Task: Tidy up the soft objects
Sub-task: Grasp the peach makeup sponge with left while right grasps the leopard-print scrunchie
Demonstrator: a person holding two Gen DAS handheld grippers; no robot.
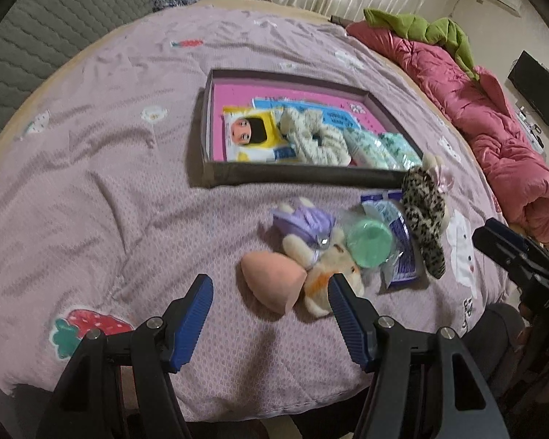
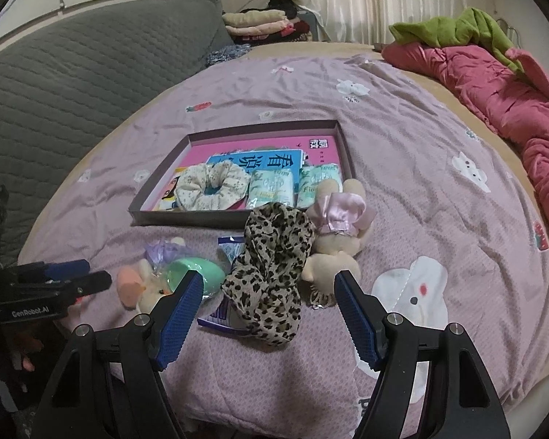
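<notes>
Left gripper (image 1: pixel 271 292), right gripper (image 2: pixel 269 289): fingers spread wide, empty, angled down.

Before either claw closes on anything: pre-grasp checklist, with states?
1. Left claw open and empty: ok.
2. Right claw open and empty: ok.
3. Peach sponge between the left fingers' line of view: ok, though the plush bear touches it.
4. Leopard scarf centred ahead of the right claw: ok.
5. Scarf free of other items: not ok; it drapes over a blue packet.
6. Free room in the tray: ok, bare pink floor at the back.
</notes>
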